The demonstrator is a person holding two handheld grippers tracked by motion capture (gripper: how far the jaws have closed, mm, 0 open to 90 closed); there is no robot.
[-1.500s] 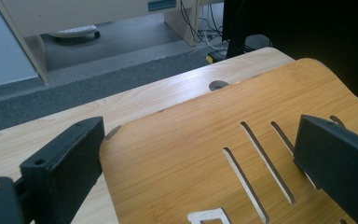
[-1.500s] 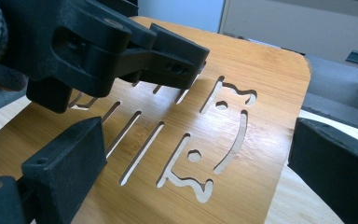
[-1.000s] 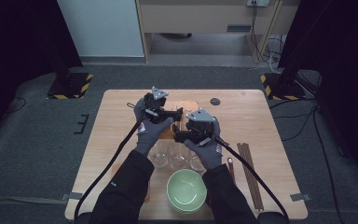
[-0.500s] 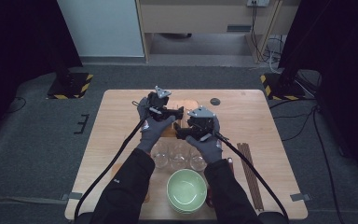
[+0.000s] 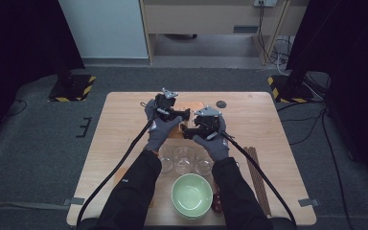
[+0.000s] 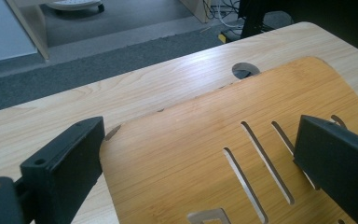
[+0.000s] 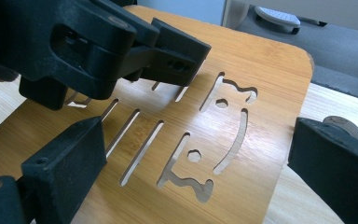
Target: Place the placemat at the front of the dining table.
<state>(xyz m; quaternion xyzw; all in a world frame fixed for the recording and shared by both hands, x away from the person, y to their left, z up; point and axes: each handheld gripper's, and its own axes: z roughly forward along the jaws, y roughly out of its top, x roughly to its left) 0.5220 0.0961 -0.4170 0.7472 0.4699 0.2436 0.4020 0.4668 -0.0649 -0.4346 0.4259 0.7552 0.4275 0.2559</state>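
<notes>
Both grippers hover over a slotted bamboo board [image 5: 188,125] lying flat on the middle of the table [image 5: 124,143]. The left gripper [image 6: 200,154] has its jaws wide apart above the board's near corner; the right gripper [image 7: 196,158], jaws equally spread, hangs over its cut-out slots.

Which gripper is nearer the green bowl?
The right gripper; it sits above the green bowl, beyond the glasses. The left gripper is farther back.

We hold both grippers side by side: left gripper [image 5: 184,115] at eleven o'clock, right gripper [image 5: 188,130] at one, jaws wide apart.
</notes>
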